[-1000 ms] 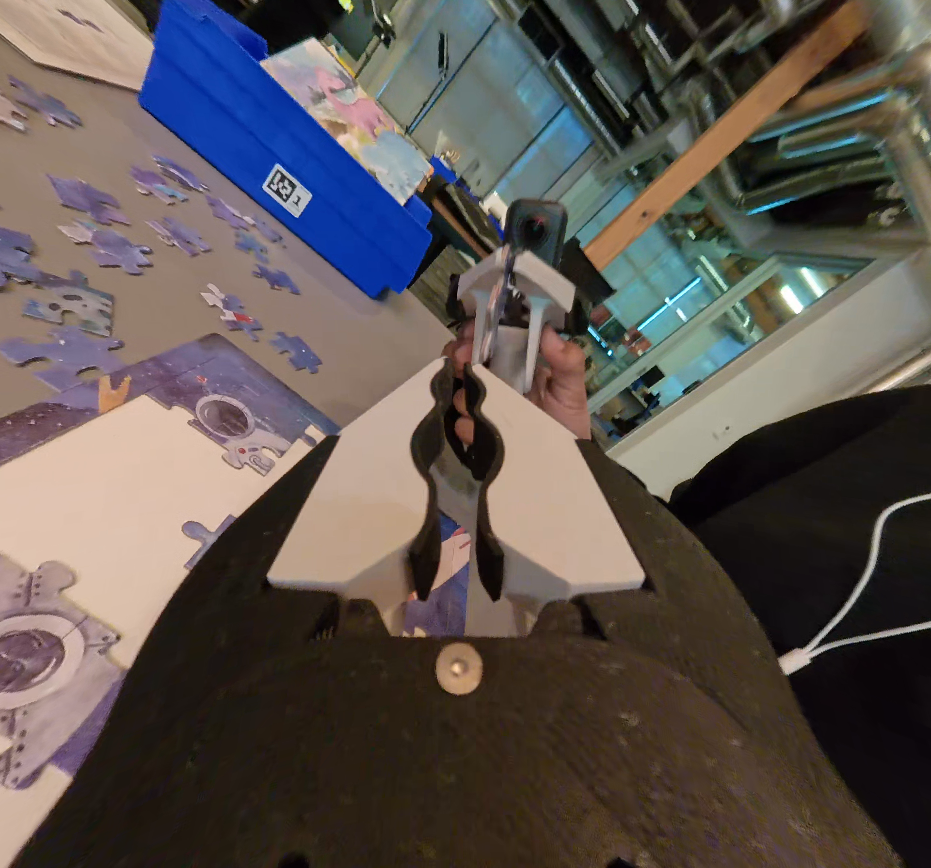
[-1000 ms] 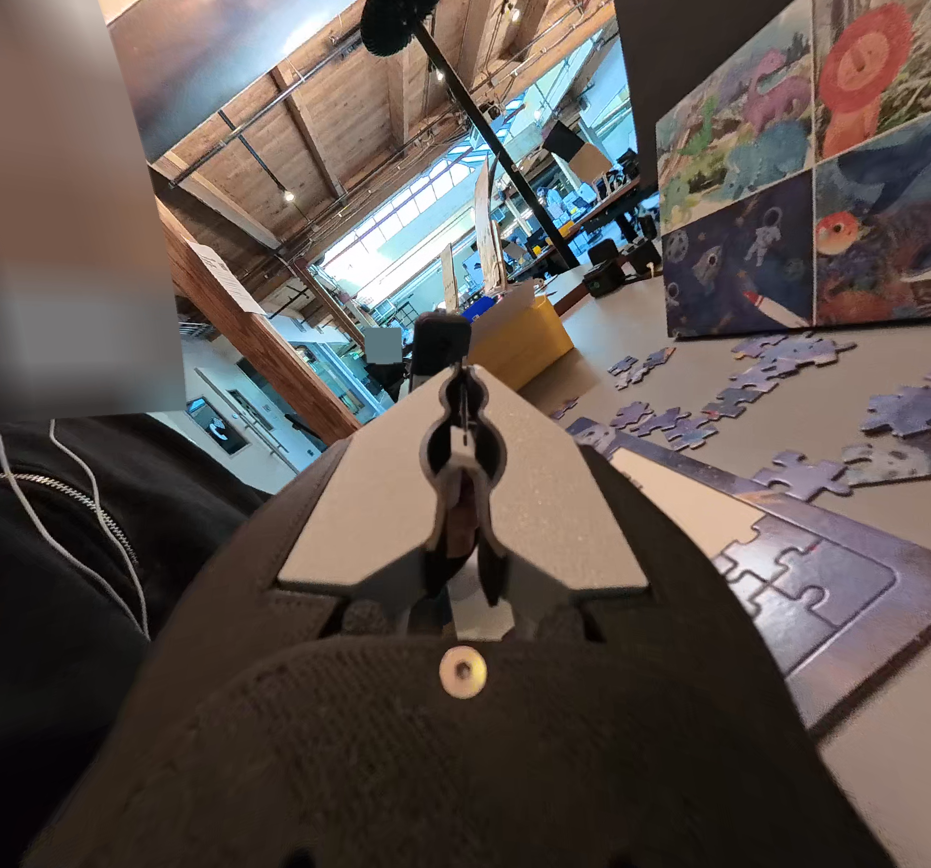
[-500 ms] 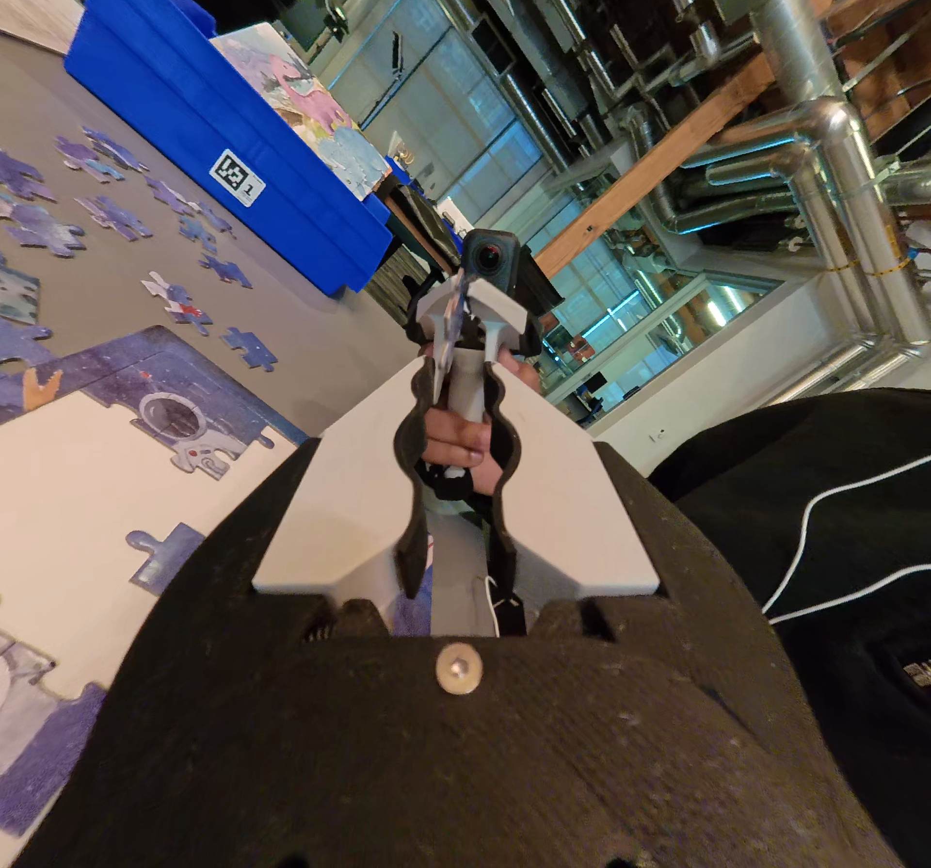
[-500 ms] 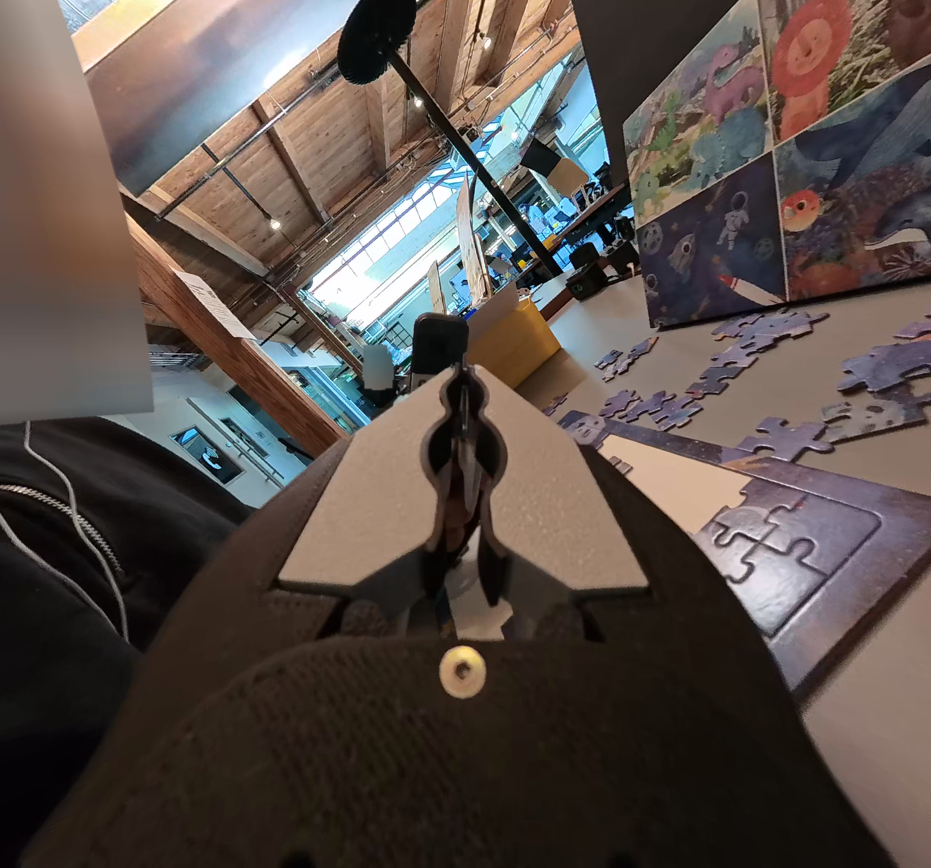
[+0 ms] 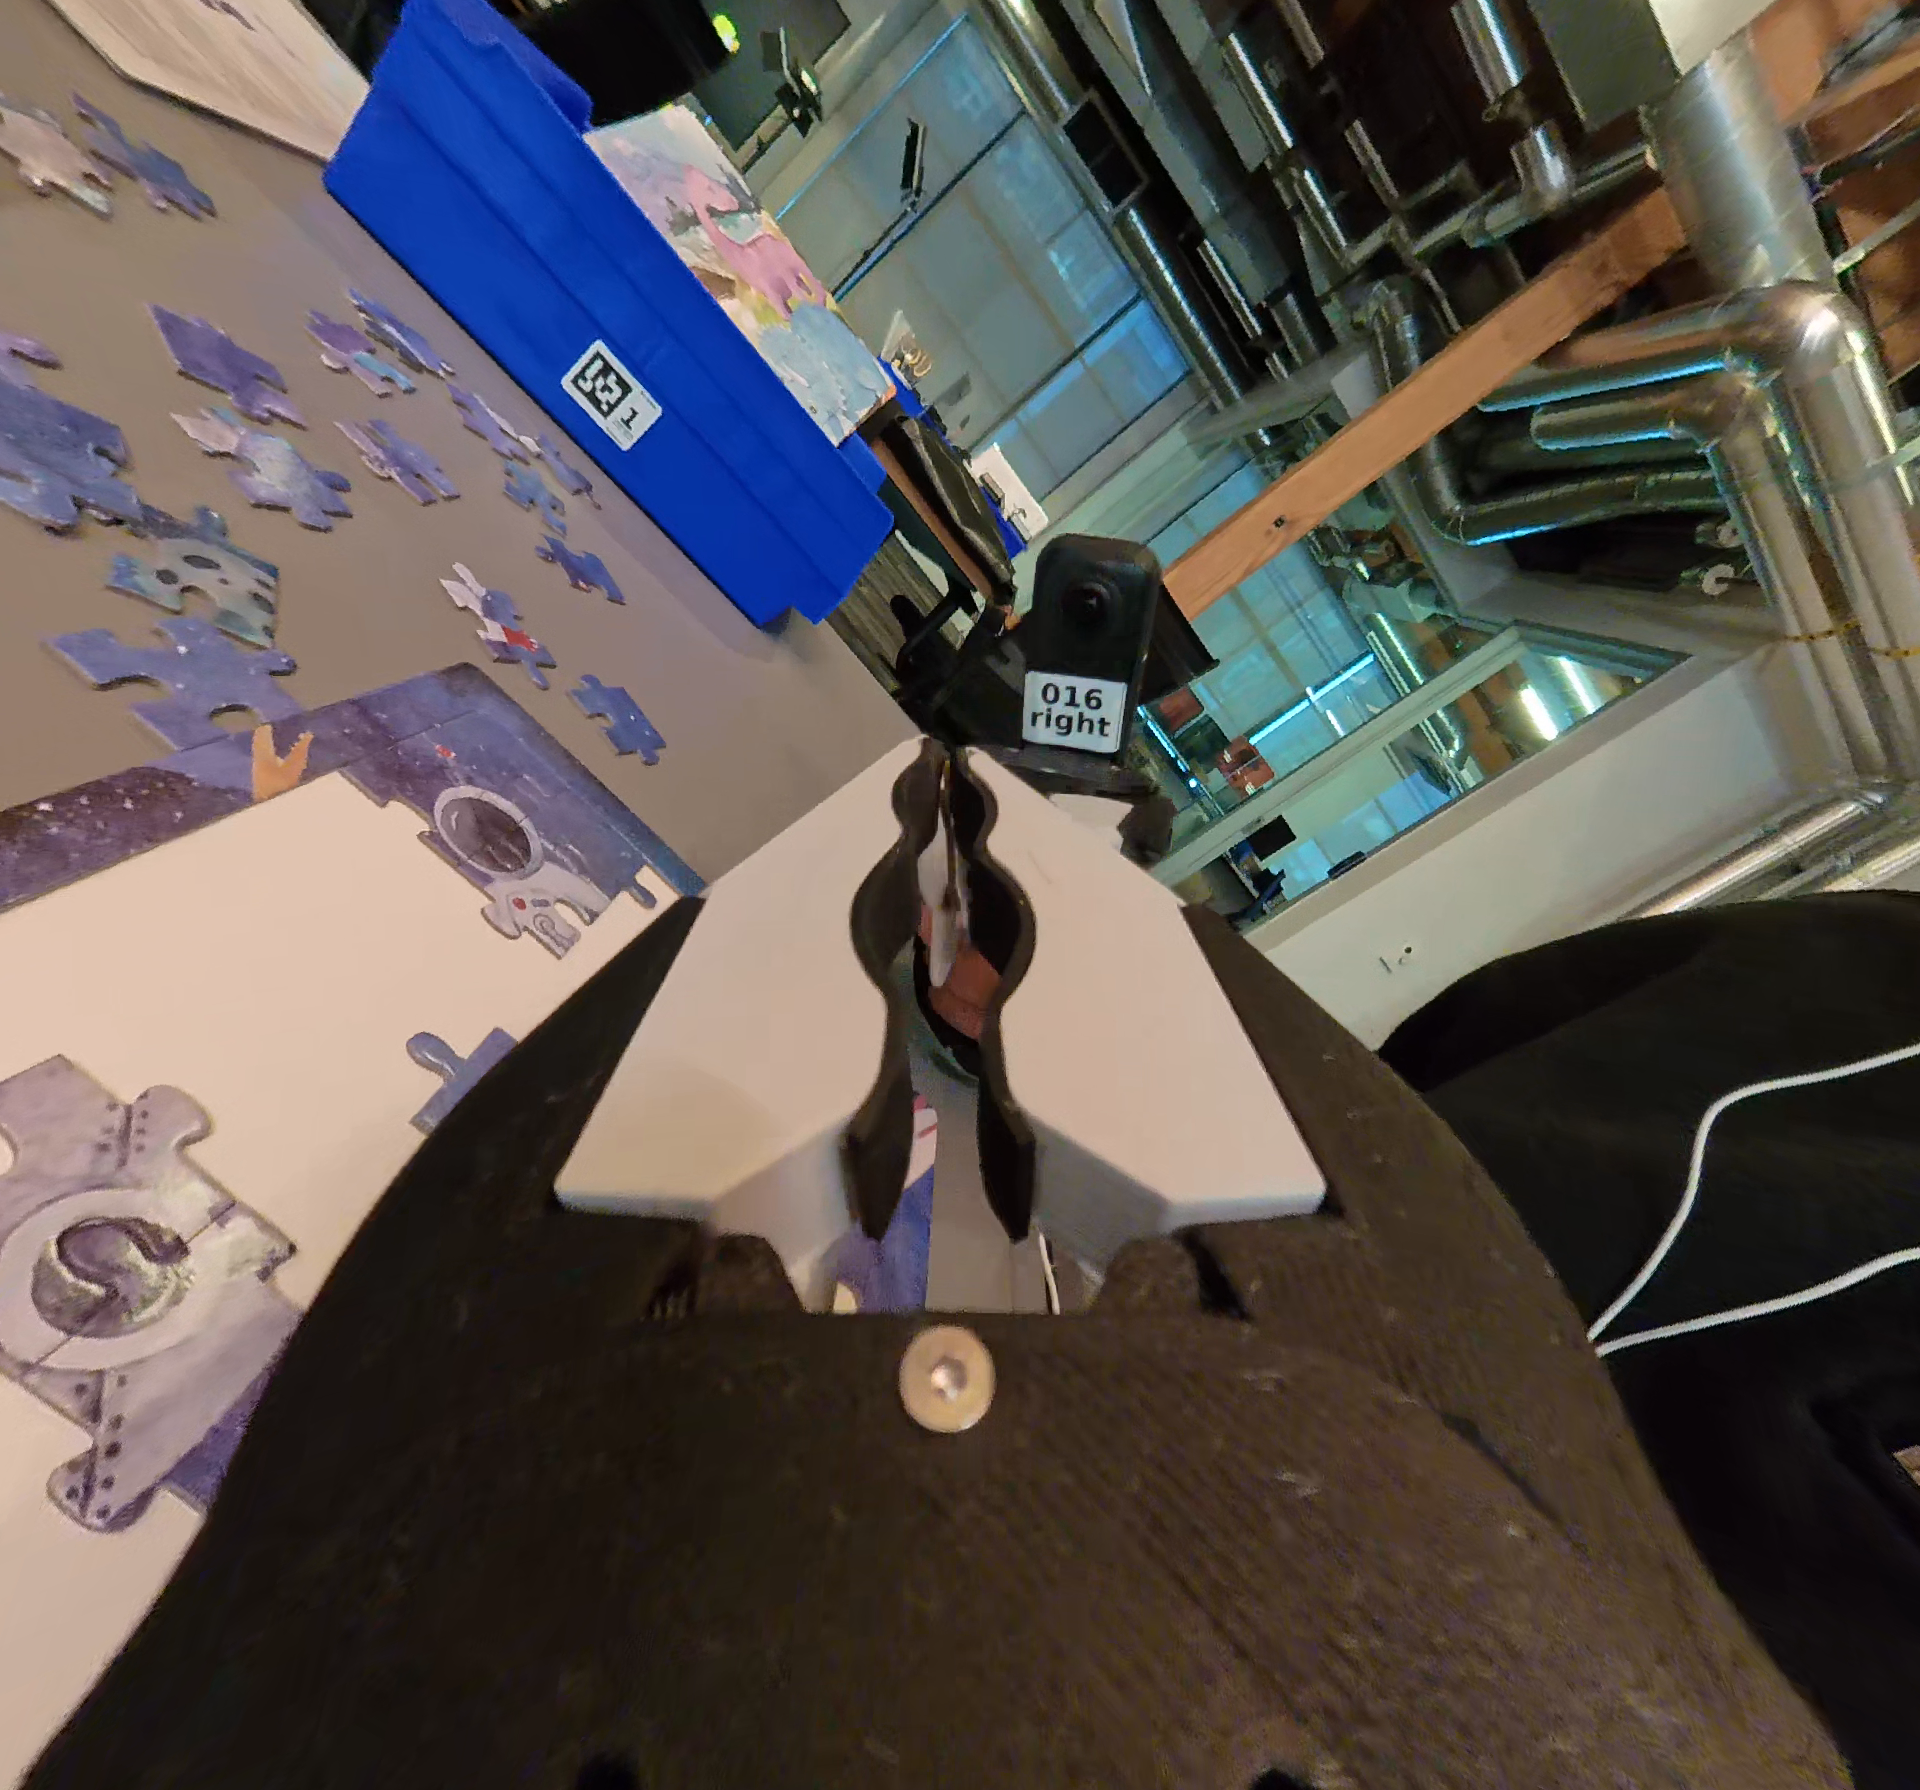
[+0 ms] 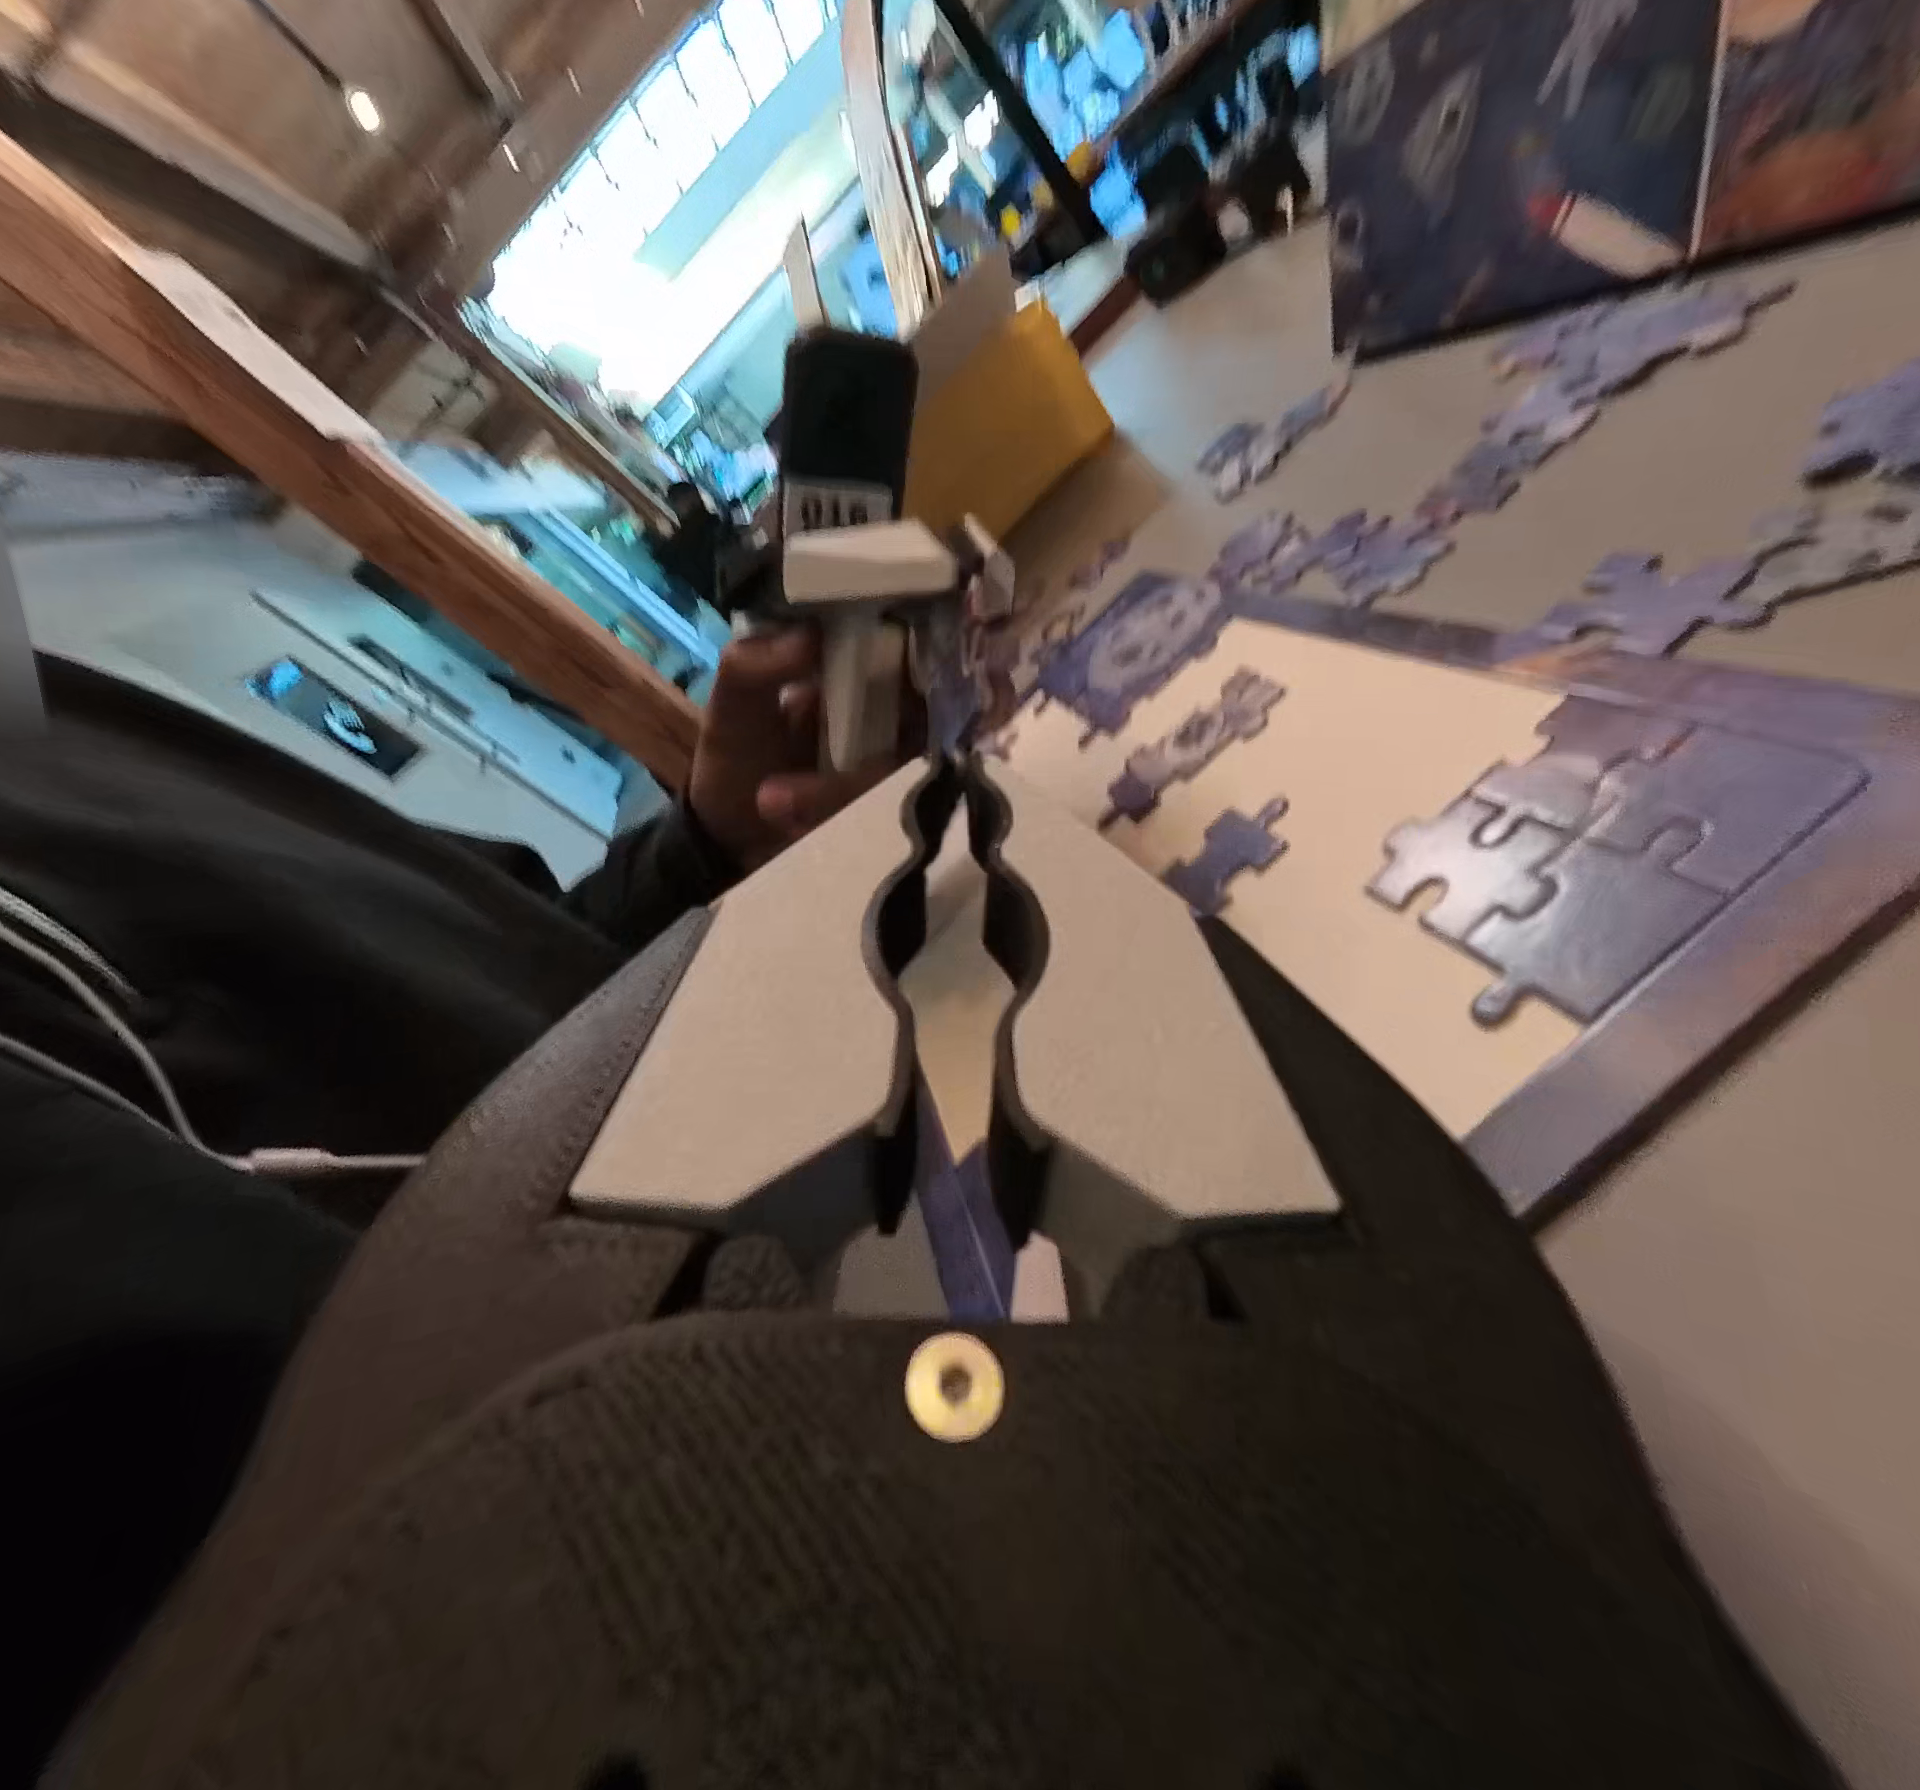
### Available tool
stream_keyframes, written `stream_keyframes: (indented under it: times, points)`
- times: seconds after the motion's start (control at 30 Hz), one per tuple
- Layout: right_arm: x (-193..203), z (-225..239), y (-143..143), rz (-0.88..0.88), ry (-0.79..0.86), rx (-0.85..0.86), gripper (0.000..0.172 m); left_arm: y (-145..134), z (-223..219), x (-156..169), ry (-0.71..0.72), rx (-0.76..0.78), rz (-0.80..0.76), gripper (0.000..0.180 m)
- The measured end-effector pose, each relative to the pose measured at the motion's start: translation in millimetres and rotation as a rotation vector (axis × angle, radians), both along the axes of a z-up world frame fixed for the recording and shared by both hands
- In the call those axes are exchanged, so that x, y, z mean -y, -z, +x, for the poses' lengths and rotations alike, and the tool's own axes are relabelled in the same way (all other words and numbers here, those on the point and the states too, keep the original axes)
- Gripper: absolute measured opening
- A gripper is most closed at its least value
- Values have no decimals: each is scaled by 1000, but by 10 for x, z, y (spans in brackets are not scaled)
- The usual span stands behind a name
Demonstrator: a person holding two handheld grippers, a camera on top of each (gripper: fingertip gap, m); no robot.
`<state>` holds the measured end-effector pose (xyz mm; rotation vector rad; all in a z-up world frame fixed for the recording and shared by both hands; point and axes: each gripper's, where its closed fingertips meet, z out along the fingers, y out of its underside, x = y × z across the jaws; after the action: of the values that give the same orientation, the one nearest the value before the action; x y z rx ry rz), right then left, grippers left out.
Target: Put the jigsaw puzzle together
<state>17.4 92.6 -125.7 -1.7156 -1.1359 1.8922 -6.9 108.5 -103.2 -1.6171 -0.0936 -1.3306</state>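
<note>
Grey counter (image 5: 260,265) carries a part-filled puzzle board (image 5: 260,961), with a blue bin (image 5: 582,286) behind it and loose blue pieces (image 5: 270,473) scattered between them. I see both grippers held nose to nose, off the counter. The left gripper (image 5: 940,774) has its jaws narrow, nipping a bluish puzzle piece (image 6: 951,691). The right gripper (image 6: 951,774) also has narrow jaws, and its tips appear to pinch that piece's lower edge, though blur limits certainty.

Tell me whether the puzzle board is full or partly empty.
Partly empty. The puzzle board shows a wide bare cream middle, with joined pieces only along its edges.
</note>
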Motion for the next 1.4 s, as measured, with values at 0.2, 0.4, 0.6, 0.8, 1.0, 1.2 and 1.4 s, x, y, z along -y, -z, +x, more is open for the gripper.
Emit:
stream_keyframes:
  times: [0.2,0.4,0.6,0.8,1.0,1.2,1.4]
  points:
    - [-38,26,178,295,50,120,25,143,39,-37,21,-34,-75,0]
    - [-99,57,162,942,92,152,42,292,1,-64,26,-66,-172,0]
    - [-188,47,416,1570,-17,305,36,377,37,-63,64,-98,-226,0]
    - [-106,-11,511,1731,-148,324,37,375,89,-62,80,-123,-237,0]
    - [-117,-46,524,1894,-205,350,17,395,135,-63,96,-144,-245,0]
    - [-109,-60,503,1906,-213,355,10,401,142,-74,88,-153,-244,0]
    - [-154,29,557,1766,-226,414,10,466,-22,-117,-4,-291,-218,42]
